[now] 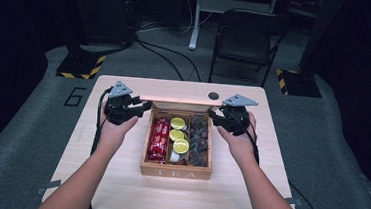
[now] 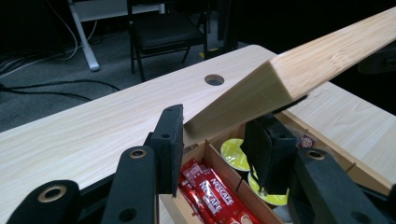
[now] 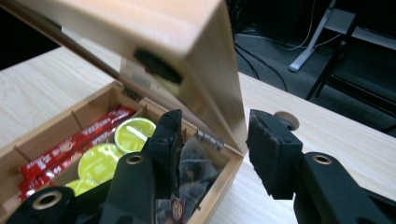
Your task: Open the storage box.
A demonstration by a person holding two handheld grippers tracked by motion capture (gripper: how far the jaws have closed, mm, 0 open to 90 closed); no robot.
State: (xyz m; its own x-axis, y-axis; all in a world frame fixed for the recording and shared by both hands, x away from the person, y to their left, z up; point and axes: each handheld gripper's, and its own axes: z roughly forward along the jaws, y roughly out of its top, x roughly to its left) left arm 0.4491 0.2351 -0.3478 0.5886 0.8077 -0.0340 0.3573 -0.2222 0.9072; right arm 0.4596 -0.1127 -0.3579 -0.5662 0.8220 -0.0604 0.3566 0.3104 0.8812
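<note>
Wooden tea box sits mid-tabletop, its lid raised and tilted over the back edge. Left tongs are pinched on the lid's left end; right tongs straddle its right end, narrow, pads not clearly pressing. Risk, as I read it: uneven grip lets the lid slip and slam onto the coffee sticks and green pods, or twists the hinge behind them.

A grey carpeted floor is seen in a dark room; a black folding metal chair is placed behind the pale wooden worktop.
</note>
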